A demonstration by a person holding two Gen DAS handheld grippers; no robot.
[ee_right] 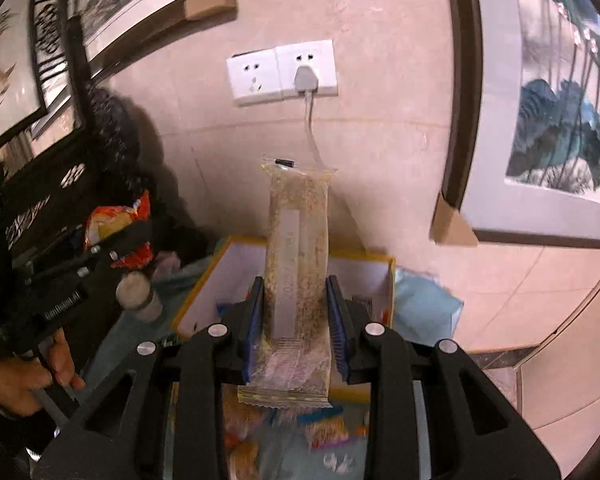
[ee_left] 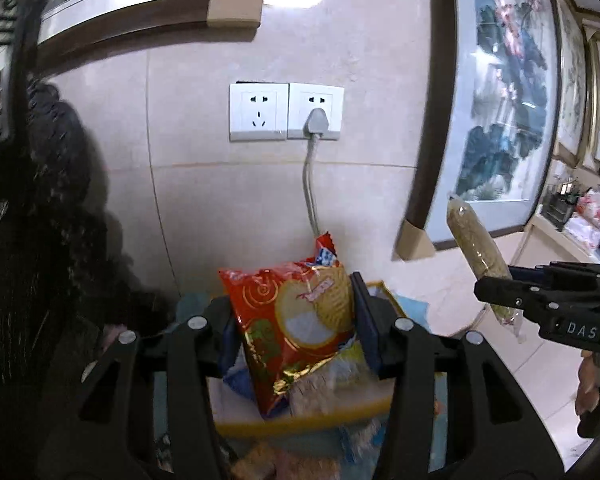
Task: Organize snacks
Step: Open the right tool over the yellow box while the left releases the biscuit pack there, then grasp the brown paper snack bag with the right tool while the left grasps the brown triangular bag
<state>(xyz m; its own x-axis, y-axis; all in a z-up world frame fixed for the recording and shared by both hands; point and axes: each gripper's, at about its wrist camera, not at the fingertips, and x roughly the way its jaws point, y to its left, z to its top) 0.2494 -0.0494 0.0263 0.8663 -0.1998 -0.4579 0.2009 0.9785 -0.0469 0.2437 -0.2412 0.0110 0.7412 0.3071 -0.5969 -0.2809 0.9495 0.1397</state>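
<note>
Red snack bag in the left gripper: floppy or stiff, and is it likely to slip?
The red snack bag looks puffy and crinkled between the left gripper pads, so probably light and soft-walled, not rigid. Its glossy foil suggests it may slide under a loose squeeze. Held at mid-body, its lower corner droops toward the yellow-rimmed box, so some flopping seems likely.

Glossy foil red snack packet [ee_left: 296, 320], clear plastic-wrapped grain bar [ee_right: 300, 264] (crinkled seams), polished wall tiles [ee_left: 204, 200].
</note>
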